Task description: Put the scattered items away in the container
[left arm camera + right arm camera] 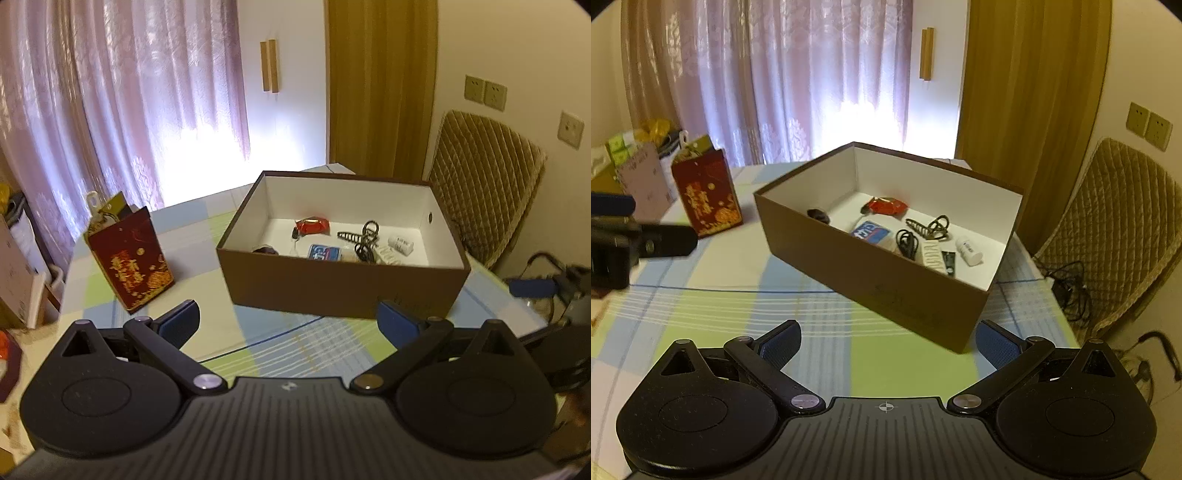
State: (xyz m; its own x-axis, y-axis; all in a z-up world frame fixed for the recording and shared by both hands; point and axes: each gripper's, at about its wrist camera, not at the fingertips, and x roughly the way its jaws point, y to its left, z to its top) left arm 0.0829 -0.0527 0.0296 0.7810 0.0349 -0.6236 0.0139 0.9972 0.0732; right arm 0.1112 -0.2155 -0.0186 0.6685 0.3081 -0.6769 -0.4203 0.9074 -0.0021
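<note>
One box (871, 273), one gift bag (705, 192) — two tools (888, 341).

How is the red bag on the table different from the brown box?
The red bag stands tall and narrow; the brown box is low and wide. The bag has gold patterns; the box is plain outside, white inside. The box's open top shows small things inside; the bag's contents are hidden. Both rest on the checked tablecloth.

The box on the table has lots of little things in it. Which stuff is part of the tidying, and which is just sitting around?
Part of the tidying:
brown box
red packet
blue-and-white packet
black cable
white bottle
metal clip

Just sitting around:
red gift bag
quilted chair
curtains
wall sockets
</note>
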